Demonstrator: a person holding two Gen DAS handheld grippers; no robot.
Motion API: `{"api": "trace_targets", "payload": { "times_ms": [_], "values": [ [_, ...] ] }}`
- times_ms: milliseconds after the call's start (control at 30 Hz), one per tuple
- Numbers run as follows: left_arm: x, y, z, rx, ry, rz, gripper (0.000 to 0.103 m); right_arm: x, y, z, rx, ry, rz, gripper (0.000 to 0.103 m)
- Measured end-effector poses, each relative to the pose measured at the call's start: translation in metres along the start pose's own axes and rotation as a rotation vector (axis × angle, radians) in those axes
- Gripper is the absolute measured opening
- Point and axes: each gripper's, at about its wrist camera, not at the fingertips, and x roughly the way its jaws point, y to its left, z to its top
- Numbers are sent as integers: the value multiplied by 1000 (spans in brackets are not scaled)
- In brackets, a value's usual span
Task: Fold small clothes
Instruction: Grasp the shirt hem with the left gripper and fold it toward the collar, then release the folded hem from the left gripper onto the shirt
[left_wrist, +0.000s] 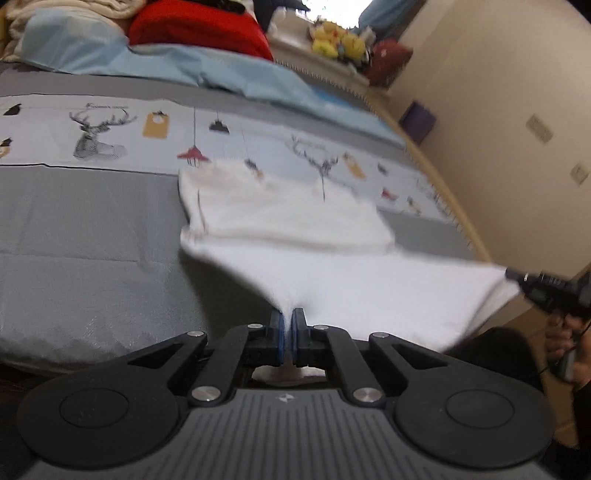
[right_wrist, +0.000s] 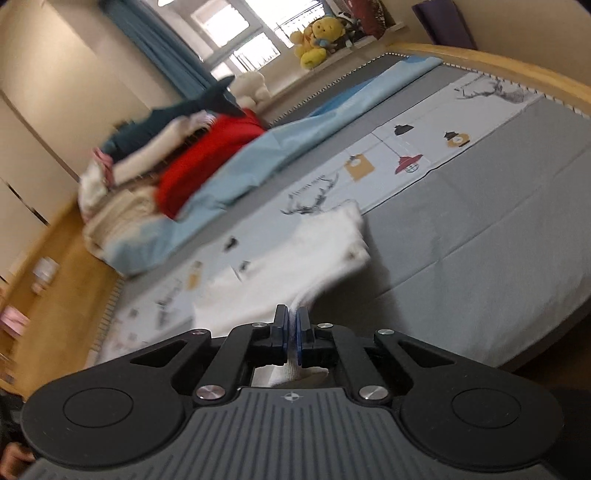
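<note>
Left gripper (left_wrist: 287, 334) and right gripper (right_wrist: 291, 338) are each clamped on a near corner of the white garment (left_wrist: 295, 229), lifting its near edge clear of the grey bed cover (left_wrist: 92, 229). The far part lies ahead of both, already doubled on the bed — the held edge spans side to side, so the fold likely carries forward, neither hand nearer.
</note>
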Motion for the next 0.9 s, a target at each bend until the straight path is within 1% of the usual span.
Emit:
{"api": "trace_targets", "payload": {
  "times_ms": [100, 167, 200, 300, 333, 400, 467, 500, 533, 567, 600, 633, 667, 700, 733, 767, 833, 867, 900],
  "values": [
    [-13, 3, 8, -38, -15, 5, 3, -8, -5, 4, 57, -15, 22, 3],
    [-3, 4, 19, -12, -17, 25, 3, 4, -6, 10, 65, -20, 7, 3],
    [8, 7, 27, -7, -7, 49, 3, 13, -7, 16, 59, -21, -13, 3],
    [53, 20, 59, 9, 10, 90, 4, 64, -11, 37, 65, 12, -76, 3],
    [76, 30, 71, -14, 31, 110, 3, 85, -11, 45, 53, 23, -101, 3],
    [122, 47, 91, -15, 78, 166, 4, 132, -11, 56, 22, 54, -164, 3],
    [163, 63, 107, -38, 116, 216, 4, 182, -17, 66, 9, 86, -235, 3],
    [180, 70, 111, -44, 113, 227, 5, 203, -21, 68, 2, 97, -265, 4],
    [195, 77, 112, -44, 108, 233, 9, 225, -25, 68, -36, 104, -300, 4],
    [209, 85, 111, -56, 123, 245, 16, 244, -28, 67, -84, 107, -366, 5],
    [221, 94, 111, -90, 180, 266, 17, 256, -33, 65, -87, 121, -434, 8],
    [224, 100, 112, -120, 199, 287, 17, 263, -38, 64, -63, 142, -462, 10],
    [220, 105, 113, -141, 167, 294, 18, 266, -45, 63, -23, 155, -438, 10],
    [213, 109, 113, -164, 135, 292, 19, 265, -47, 63, 3, 146, -412, 10],
    [208, 114, 112, -183, 116, 284, 22, 262, -46, 64, 13, 129, -391, 10],
    [205, 119, 111, -196, 110, 275, 23, 259, -44, 65, -5, 107, -371, 10],
    [204, 124, 107, -198, 129, 276, 23, 257, -41, 65, -66, 100, -355, 15],
    [206, 126, 103, -194, 147, 281, 24, 258, -43, 62, -95, 120, -356, 18],
    [211, 130, 98, -191, 170, 286, 25, 261, -46, 60, -108, 148, -359, 18]
  ]
}}
